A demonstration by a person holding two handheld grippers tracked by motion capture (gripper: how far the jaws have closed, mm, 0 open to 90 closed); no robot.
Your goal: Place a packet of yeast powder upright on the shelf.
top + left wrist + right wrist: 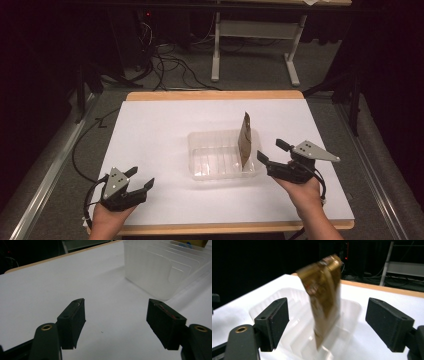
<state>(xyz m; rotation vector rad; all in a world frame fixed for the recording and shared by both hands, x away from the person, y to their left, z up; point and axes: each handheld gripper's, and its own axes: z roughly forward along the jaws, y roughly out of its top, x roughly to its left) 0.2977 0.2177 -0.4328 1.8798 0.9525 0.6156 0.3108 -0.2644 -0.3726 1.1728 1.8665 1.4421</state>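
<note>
The brown packet (245,139) is standing on end in the clear tray (200,167), at ten o'clock from the nearer, empty, wide-open right tongs (270,151), while the left tongs (140,177) are gaping empty.

Upright packet (245,140) in tray (200,150), bare tabletop (150,130) around.

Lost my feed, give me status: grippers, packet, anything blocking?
Left gripper open, idle. Right gripper open, empty. Brown packet upright in clear tray, leaning on its wall. Nothing blocking.
</note>
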